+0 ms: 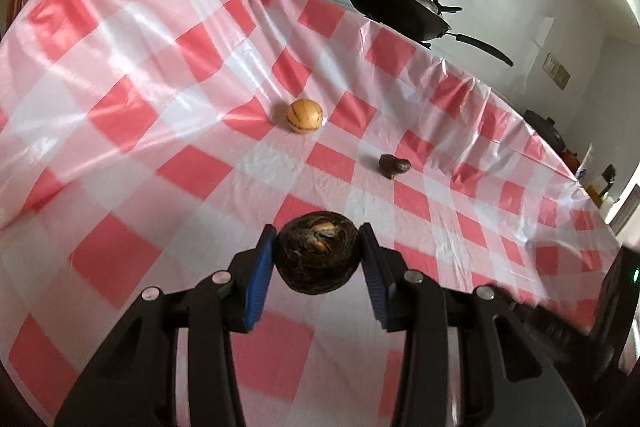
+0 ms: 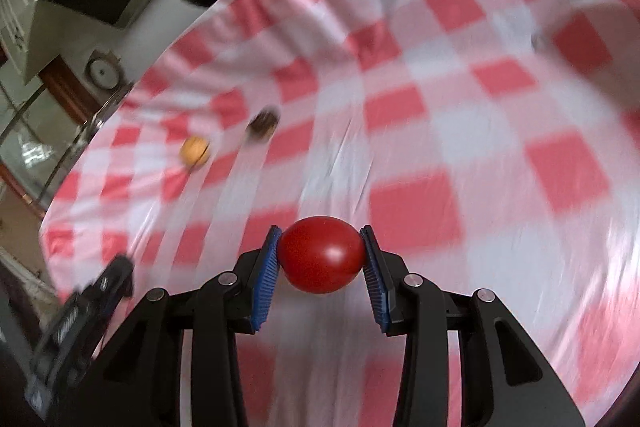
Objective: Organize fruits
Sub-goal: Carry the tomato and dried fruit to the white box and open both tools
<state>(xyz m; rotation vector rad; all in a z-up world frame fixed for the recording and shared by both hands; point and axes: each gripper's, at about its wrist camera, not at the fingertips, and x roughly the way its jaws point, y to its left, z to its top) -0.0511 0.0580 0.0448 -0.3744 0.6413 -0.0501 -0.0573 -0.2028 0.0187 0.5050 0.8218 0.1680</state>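
Left wrist cam: left gripper [image 1: 318, 253] clamps a dark round fruit [image 1: 318, 253] btwn both blue pads; orange fruit [image 1: 304, 115] and small brown fruit [image 1: 394, 165] lie farther off on the checked cloth [image 1: 160, 107]. Right wrist cam, blurry: right gripper [image 2: 321, 254] squeezes a red tomato [image 2: 321, 254] btwn its pads, w/ the orange fruit [image 2: 195, 150] far left.

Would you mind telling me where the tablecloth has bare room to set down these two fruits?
The checkered tablecloth is bare left of the orange fruit, and in front between it and the left gripper. It is busier around the small brown fruit.
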